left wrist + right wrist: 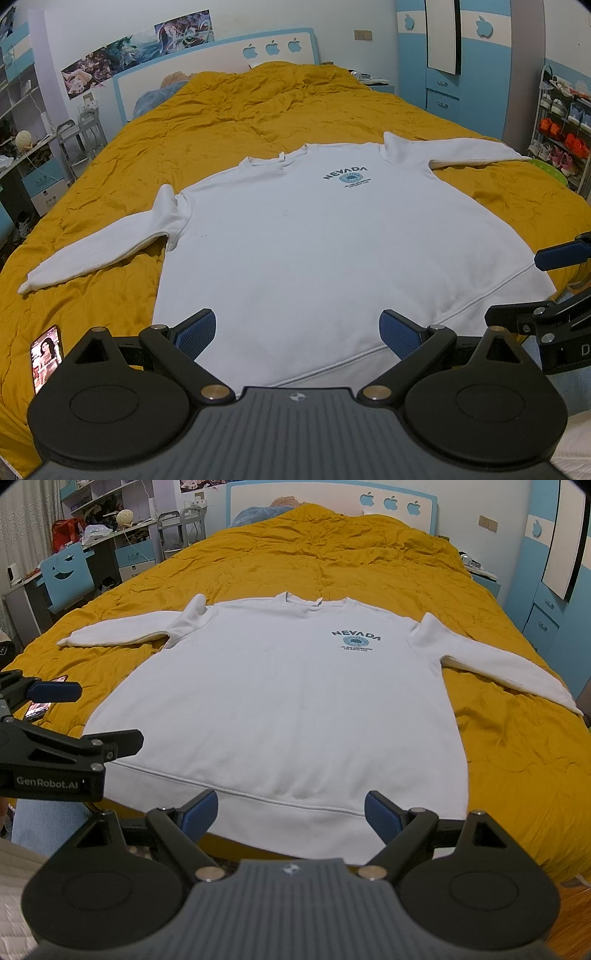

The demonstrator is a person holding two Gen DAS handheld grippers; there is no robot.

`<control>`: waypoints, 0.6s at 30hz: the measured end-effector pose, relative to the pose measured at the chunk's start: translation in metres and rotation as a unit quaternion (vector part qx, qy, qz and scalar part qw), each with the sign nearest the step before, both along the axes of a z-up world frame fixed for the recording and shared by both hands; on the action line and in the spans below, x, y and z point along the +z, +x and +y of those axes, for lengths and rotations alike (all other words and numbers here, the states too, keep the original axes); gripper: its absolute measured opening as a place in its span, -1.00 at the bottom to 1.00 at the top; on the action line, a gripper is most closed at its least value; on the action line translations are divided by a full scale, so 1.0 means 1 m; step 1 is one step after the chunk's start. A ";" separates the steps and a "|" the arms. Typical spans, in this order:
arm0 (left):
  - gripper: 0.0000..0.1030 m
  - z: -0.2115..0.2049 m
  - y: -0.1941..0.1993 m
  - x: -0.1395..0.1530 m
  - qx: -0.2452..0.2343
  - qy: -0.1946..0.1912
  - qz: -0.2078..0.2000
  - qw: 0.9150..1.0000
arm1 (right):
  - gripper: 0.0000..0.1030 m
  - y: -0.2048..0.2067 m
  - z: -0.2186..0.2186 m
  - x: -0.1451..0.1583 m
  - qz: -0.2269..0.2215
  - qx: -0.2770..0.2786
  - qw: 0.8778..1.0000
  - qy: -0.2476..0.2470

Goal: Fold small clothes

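While sweatshirt (314, 240) lies flat, phone (46, 356) half-hidden.

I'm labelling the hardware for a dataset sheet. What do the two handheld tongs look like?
Both match: the left tongs and right tongs have matte black linkage arms with silver pivot pins, blue ribbed pads, round black discs either side, and a grey ribbed body. White "GenRobot.AI" lettering marks the left one's side.
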State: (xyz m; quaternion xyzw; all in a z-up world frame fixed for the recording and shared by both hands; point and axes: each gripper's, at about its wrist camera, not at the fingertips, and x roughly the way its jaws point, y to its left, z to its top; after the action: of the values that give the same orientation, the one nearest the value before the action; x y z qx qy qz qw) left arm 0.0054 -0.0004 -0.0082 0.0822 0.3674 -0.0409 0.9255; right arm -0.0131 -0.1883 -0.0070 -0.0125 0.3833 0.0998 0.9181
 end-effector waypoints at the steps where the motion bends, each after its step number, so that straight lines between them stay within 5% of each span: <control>1: 1.00 0.000 0.000 0.000 0.000 0.001 0.001 1.000 | 0.60 0.000 0.000 0.000 0.001 0.000 1.000 0.001; 18: 1.00 -0.001 0.000 -0.001 0.001 0.001 0.003 1.000 | 0.60 0.002 0.000 0.000 0.004 -0.001 1.000 0.002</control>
State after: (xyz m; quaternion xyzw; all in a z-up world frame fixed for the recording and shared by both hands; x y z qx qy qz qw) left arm 0.0057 -0.0015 -0.0093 0.0831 0.3704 -0.0400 0.9243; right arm -0.0114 -0.1885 -0.0068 -0.0097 0.3868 0.1001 0.9167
